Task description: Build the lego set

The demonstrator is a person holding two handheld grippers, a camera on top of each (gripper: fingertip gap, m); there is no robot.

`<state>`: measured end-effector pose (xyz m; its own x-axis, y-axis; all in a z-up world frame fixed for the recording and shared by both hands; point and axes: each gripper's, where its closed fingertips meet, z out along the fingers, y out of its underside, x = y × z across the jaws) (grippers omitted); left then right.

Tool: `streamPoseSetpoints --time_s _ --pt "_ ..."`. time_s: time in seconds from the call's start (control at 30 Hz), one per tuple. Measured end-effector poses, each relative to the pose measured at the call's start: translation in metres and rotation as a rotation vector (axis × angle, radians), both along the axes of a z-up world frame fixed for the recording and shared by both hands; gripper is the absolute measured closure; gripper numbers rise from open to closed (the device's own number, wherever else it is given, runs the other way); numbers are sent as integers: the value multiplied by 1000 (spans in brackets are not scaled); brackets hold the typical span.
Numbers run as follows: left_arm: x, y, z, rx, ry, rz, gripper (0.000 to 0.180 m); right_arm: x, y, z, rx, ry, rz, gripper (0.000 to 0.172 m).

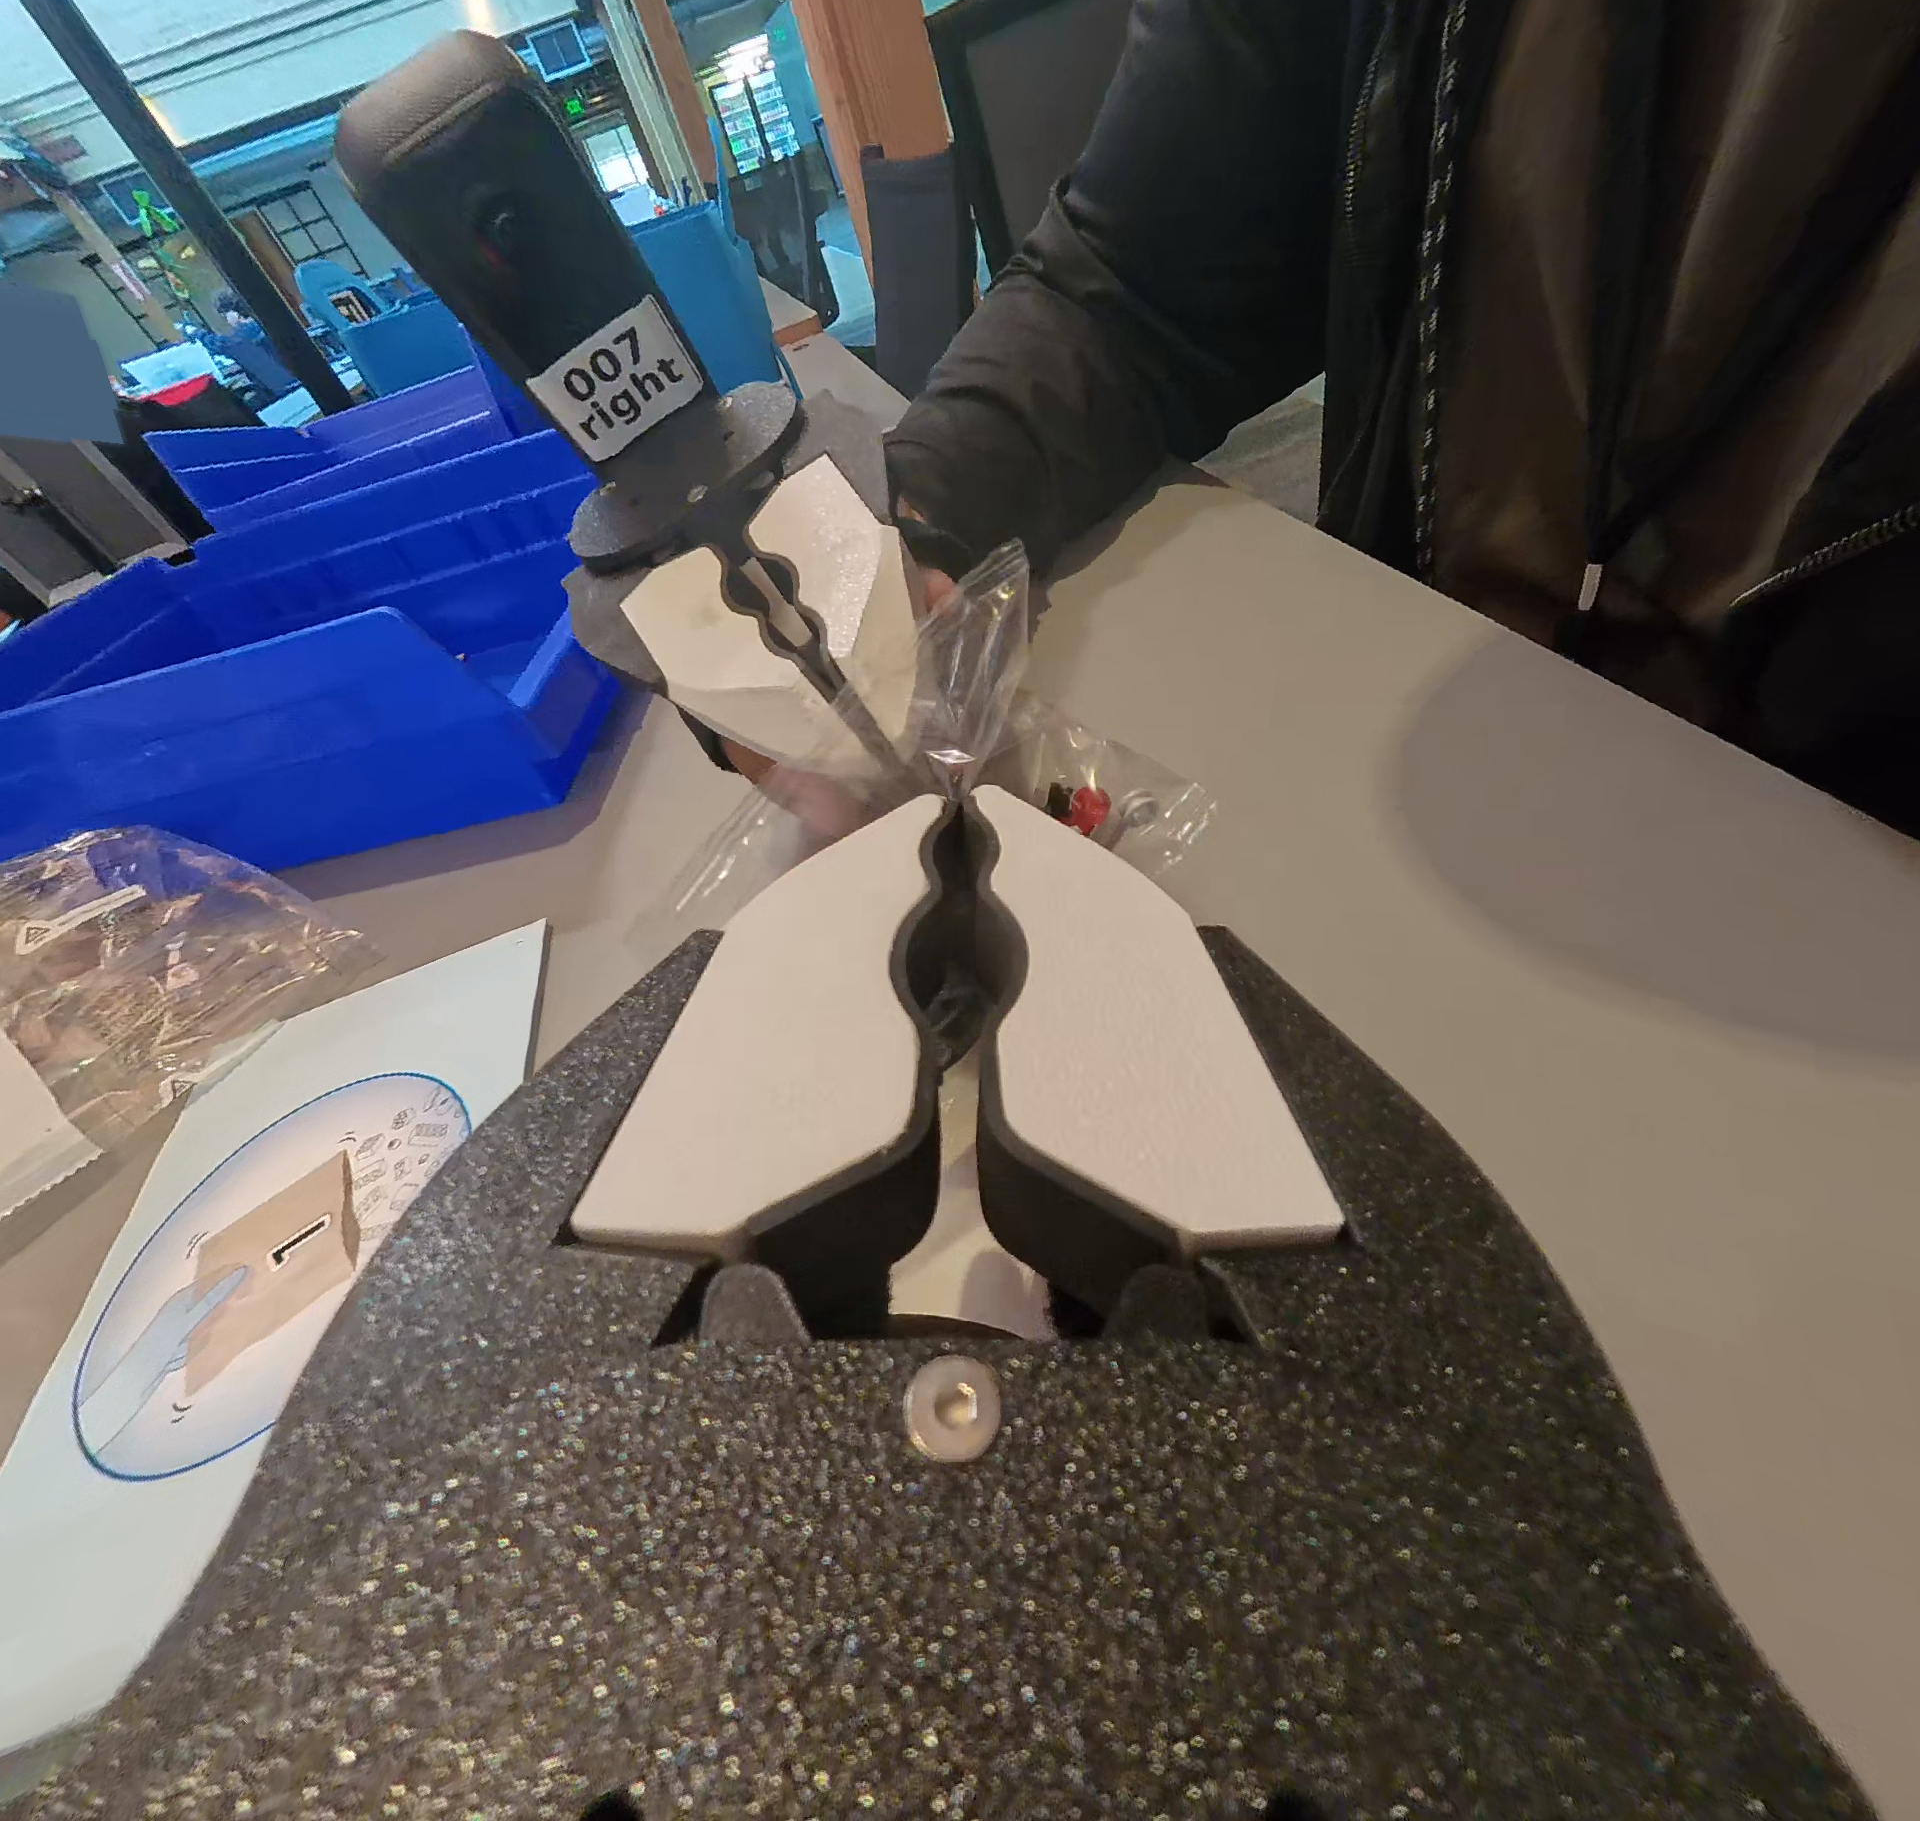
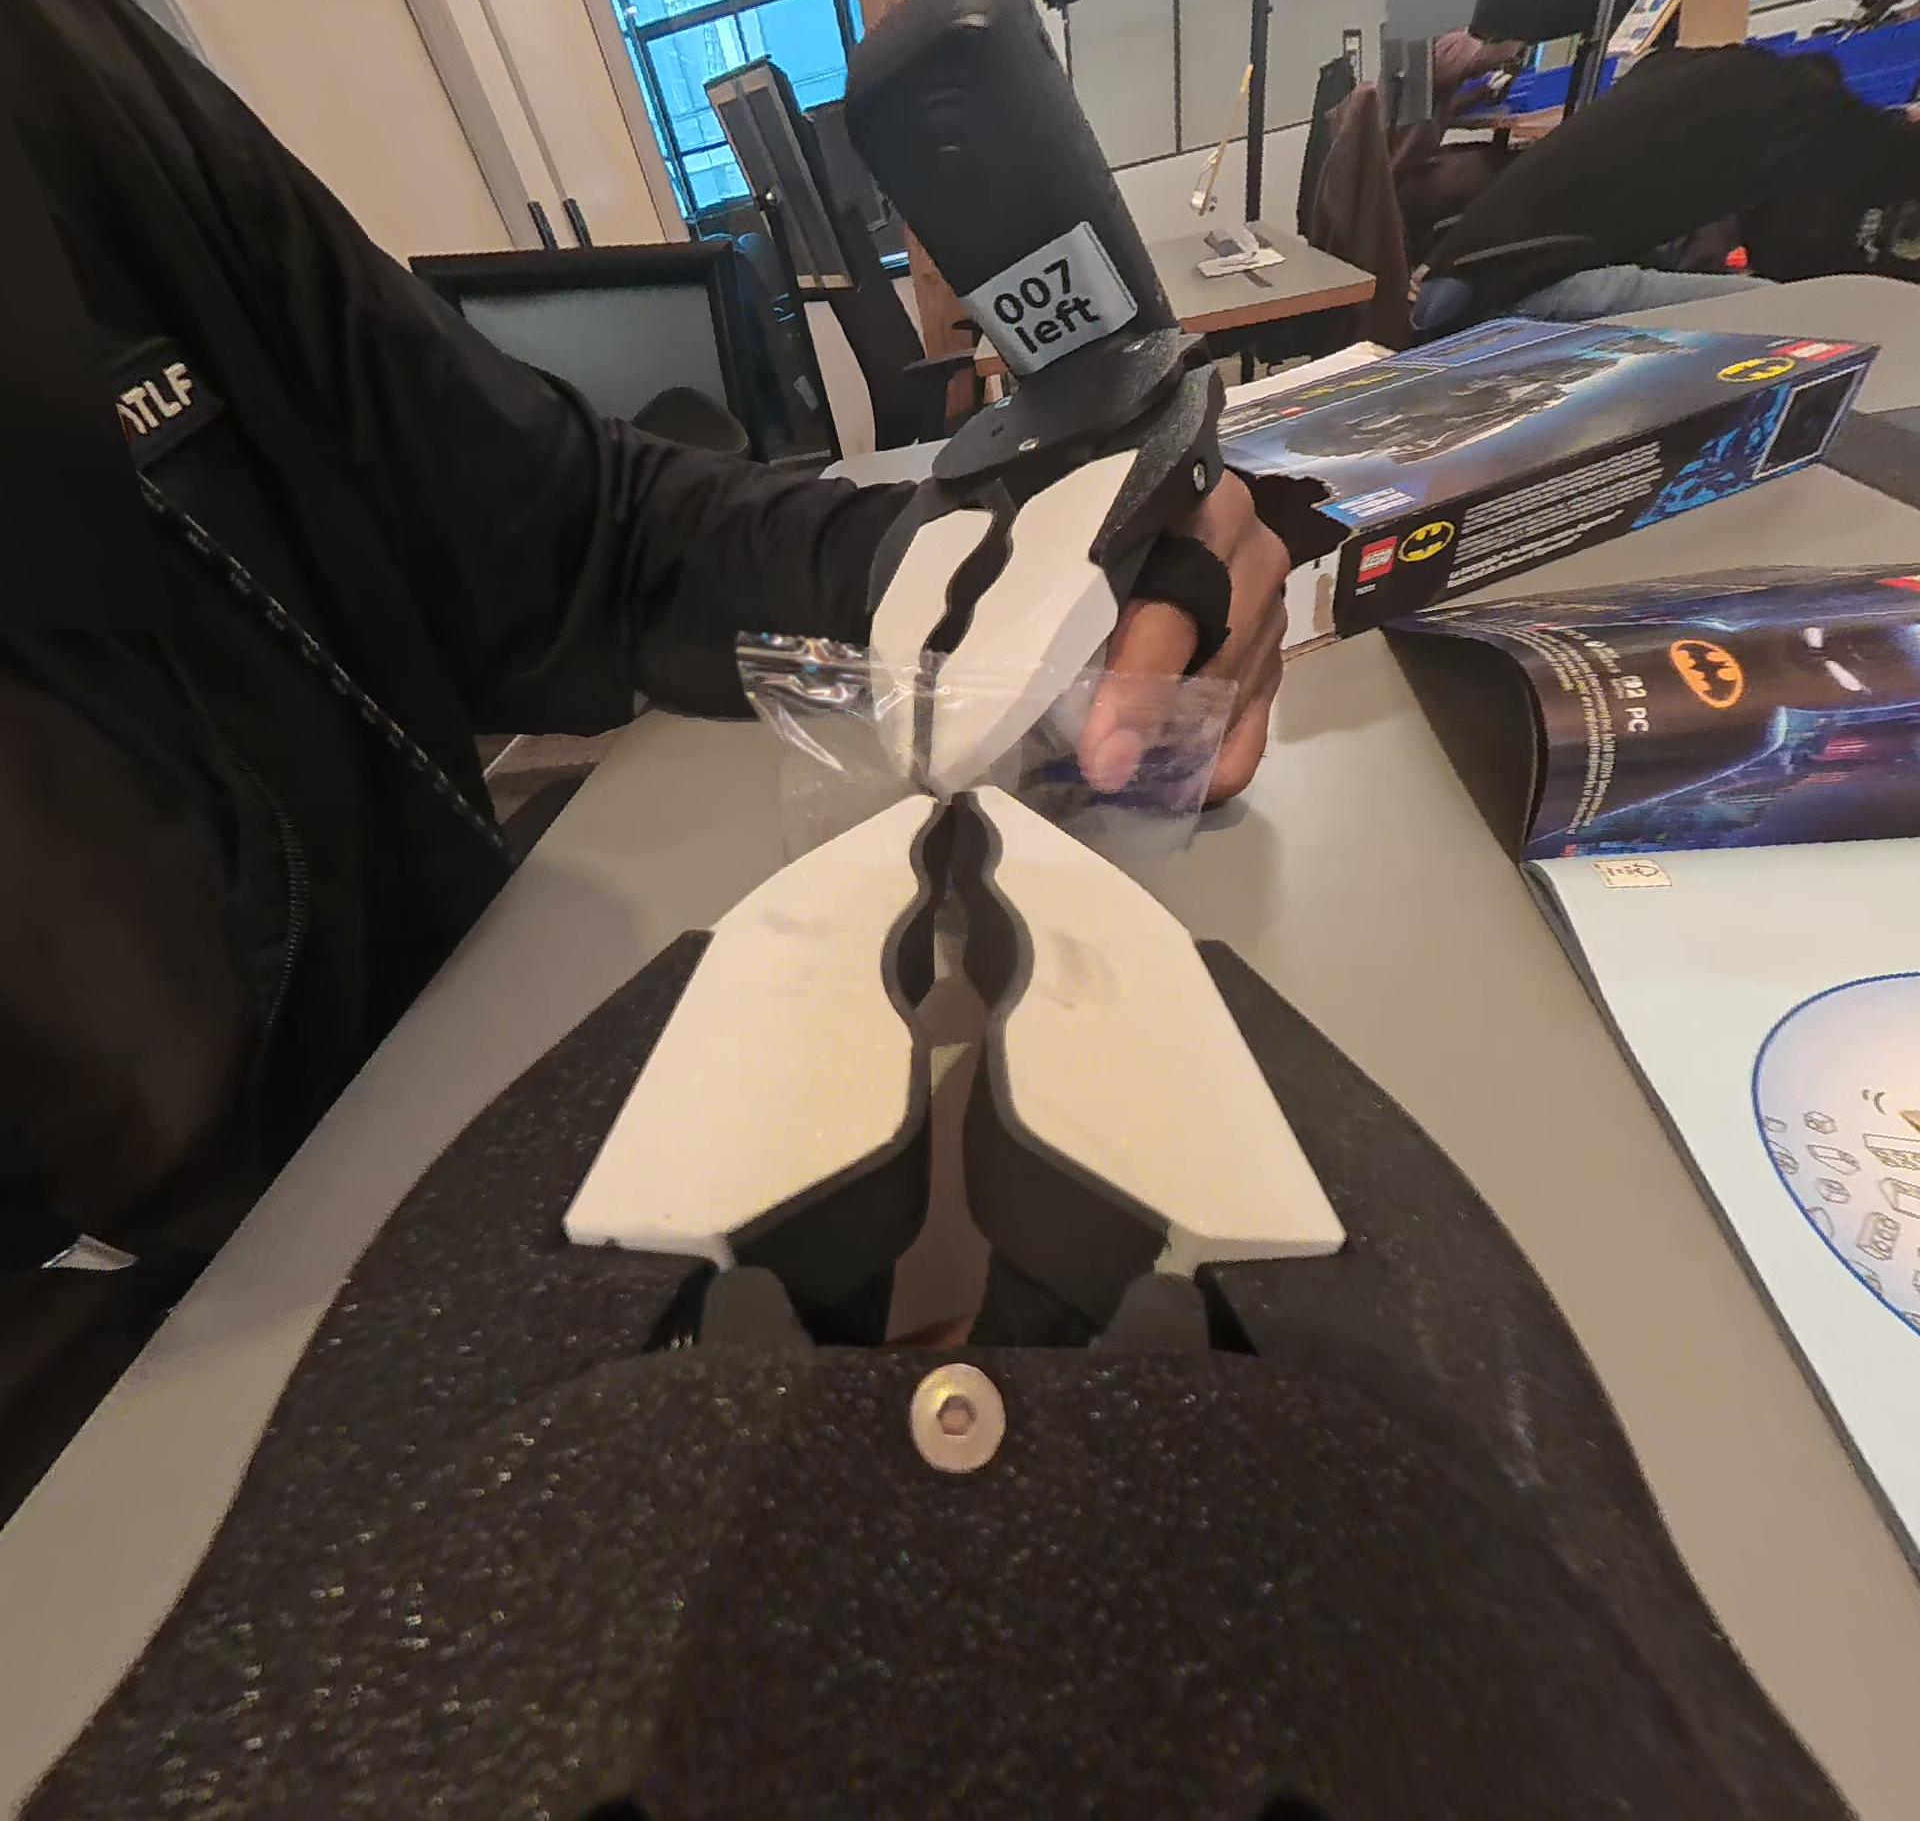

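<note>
A small clear plastic bag [image 1: 1132, 795] with a red piece and other small pieces inside hangs just above the grey table [image 1: 1455, 940]. My left gripper [image 1: 954, 807] is shut, with a crumpled bit of the bag's film pinched at its tips. My right gripper [image 2: 948, 803] is shut on the same bag [image 2: 1153, 732], tip to tip with the left gripper [image 2: 935, 779]. In the left wrist view the right gripper [image 1: 883, 743] comes in from behind, with the film wrapped around its closed tips.
Blue bins [image 1: 260, 649] stand at the far left. An open instruction booklet [image 1: 260, 1200] and a crinkled bag [image 1: 135, 950] lie at the near left. The set's box [image 2: 1558, 441] and a dark folded sheet [image 2: 1714, 711] lie to the right. A person in a black jacket [image 1: 1558, 213] stands at the table edge. The tips of both grippers are at nearly the same place.
</note>
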<state>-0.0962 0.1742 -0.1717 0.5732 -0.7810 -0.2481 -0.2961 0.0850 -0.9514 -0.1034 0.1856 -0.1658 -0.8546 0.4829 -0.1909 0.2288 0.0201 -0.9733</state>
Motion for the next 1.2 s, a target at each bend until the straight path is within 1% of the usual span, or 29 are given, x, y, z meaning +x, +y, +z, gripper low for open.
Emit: streamPoseSetpoints --time_s 0.2,0.33,0.37,0.43,0.5,0.7,0.83,1.2 --pt "-2 0 0 2 2 6 180 -3 4 -2 0 -26 -11 171" --pt "2 -1 -2 0 15 -11 180 0 -3 -8 23 -70 26 138" --pt "4 -2 -2 0 14 -19 180 2 -5 -10 33 -80 37 133" --pt "7 -3 -2 -4 15 -37 180 3 -9 -13 52 -92 48 130" --pt "12 -4 -3 -9 22 -56 180 6 -13 -12 48 -89 63 135" --pt "15 -4 -5 -15 33 -58 180 9 -18 -11 41 -83 72 161" --pt "13 -3 -4 -12 25 -52 180 9 -18 -10 39 -70 63 171" --pt "-8 2 -2 -14 11 27 180 3 0 -6 44 -18 17 172"
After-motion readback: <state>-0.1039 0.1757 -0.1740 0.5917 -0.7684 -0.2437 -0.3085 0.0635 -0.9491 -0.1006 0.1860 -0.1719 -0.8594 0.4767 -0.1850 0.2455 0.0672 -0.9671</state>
